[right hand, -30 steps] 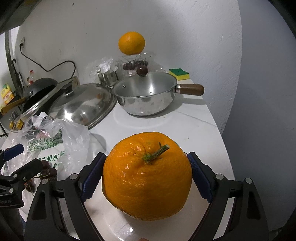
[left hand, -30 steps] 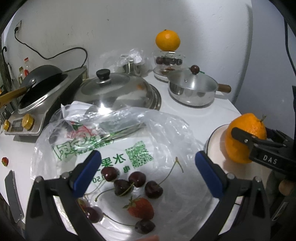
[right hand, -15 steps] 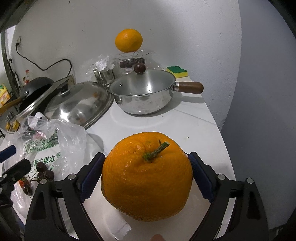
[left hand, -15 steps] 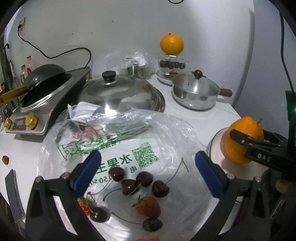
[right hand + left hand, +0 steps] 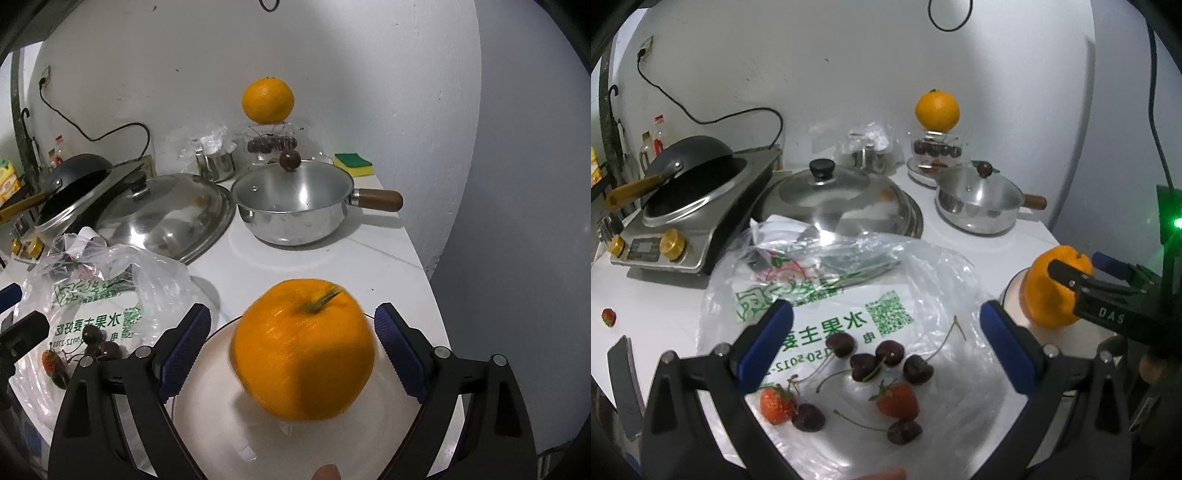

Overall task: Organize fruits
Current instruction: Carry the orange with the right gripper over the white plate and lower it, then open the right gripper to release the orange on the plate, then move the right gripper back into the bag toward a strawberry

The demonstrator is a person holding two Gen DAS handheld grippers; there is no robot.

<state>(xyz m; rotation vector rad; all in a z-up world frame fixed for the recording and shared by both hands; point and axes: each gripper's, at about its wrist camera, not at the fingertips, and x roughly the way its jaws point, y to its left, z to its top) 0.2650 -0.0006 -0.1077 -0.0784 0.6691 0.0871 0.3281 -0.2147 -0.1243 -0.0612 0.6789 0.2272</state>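
My right gripper [image 5: 291,350] had its ribbed blue pads spread to either side of the orange [image 5: 303,350], with a gap showing on both sides, so the fruit was released and sat on the smooth pale plate [image 5: 207,413]. The orange was big, glossy and dimpled, with a short green stem on top, and its edges looked blurred. From the left wrist I saw the same orange at the far right on the plate's rim, with the right gripper's black finger across it. My left gripper [image 5: 886,343] was wide open and empty, poised above the crinkled clear bag [image 5: 934,280] printed in green. On the bag lay dark, round, shiny cherries [image 5: 879,360] with thin stems and two red, seeded strawberries [image 5: 897,398]. One more small strawberry lay alone on the white counter [image 5: 979,251] at the far left. Behind the bag was a domed steel lid [image 5: 834,195] with a black knob, and to its right a polished steel saucepan [image 5: 979,203] with a wooden handle and a glass lid. A black wok [image 5: 687,166] rested on a brushed metal cooker with brass knobs. By the wall a second orange [image 5: 937,110] perched on a clear glass jar [image 5: 936,149] holding more cherries, and a yellow-green sponge [image 5: 352,161] lay near it.
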